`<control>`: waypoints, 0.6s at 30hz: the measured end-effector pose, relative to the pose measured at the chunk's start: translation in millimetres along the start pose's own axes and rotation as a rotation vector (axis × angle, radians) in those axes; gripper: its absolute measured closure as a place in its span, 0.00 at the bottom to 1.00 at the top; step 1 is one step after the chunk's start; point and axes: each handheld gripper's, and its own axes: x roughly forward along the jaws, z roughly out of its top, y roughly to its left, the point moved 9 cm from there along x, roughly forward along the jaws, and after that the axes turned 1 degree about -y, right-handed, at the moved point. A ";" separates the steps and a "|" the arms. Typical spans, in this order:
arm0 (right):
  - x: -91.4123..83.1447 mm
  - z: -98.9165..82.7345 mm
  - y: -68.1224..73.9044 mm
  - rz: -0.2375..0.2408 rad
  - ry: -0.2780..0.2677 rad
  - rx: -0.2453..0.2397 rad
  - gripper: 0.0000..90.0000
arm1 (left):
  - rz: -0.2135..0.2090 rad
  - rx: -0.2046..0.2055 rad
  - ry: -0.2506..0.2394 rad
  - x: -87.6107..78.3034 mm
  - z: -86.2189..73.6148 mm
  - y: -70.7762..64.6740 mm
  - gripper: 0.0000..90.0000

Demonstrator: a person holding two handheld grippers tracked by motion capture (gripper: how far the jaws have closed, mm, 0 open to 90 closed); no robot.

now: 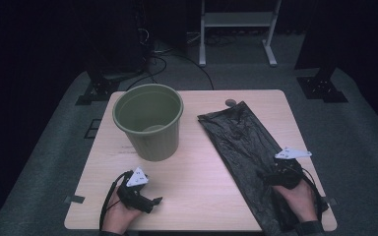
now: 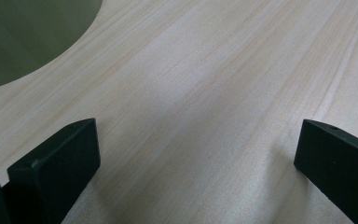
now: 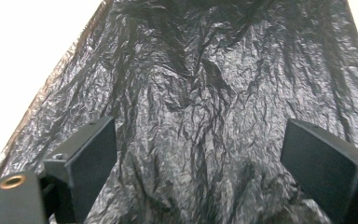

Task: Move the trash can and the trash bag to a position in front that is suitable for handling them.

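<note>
A green plastic bin [image 1: 149, 120] stands upright on the left half of the wooden table [image 1: 197, 182]; its green side fills the top left corner in the left gripper view [image 2: 23, 37]. A black crinkled plastic bag [image 1: 243, 147] lies flat on the right half, reaching from the far edge to the near one. My left gripper [image 1: 153, 201] rests low over bare wood near the front edge, below the bin, its jaws wide apart with nothing between them [image 2: 196, 158]. My right gripper [image 1: 275, 169] hovers over the bag's near part, jaws wide apart above the black film [image 3: 200, 154].
A small round grey object [image 1: 231, 103] lies at the table's far edge beside the bag's top. Dark floor surrounds the table, with a white frame stand [image 1: 236, 29] and black stand feet [image 1: 320, 86] behind it.
</note>
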 end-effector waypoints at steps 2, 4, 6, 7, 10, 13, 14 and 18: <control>4.8 -1.3 -2.3 0.022 -0.006 0.013 0.11 | 0.000 0.001 0.000 -0.1 0.0 0.1 0.00; 7.5 -3.2 -3.1 0.017 -0.002 0.007 0.11 | -0.005 0.002 -0.002 -0.6 -0.2 0.7 0.00; 8.9 -4.1 -2.5 0.020 0.001 0.001 0.11 | -0.010 -0.009 -0.007 -1.4 -0.4 1.1 0.00; 11.6 -6.5 -3.1 0.003 0.009 -0.012 0.11 | -0.013 -0.021 -0.017 -3.3 0.0 2.5 0.00; 14.7 -9.9 -3.1 -0.002 0.031 -0.022 0.11 | -0.007 -0.019 -0.027 -6.4 2.1 3.2 0.00; 16.6 -11.5 -1.8 -0.010 0.046 -0.039 0.11 | -0.010 -0.037 -0.052 -12.0 7.3 3.2 0.00; 16.6 -11.6 -1.2 -0.009 0.045 -0.042 0.11 | -0.013 -0.055 -0.061 -14.5 9.4 3.1 0.00; 16.1 -12.8 -0.8 -0.007 0.036 -0.031 0.11 | -0.012 -0.068 -0.061 -20.2 12.6 3.0 0.00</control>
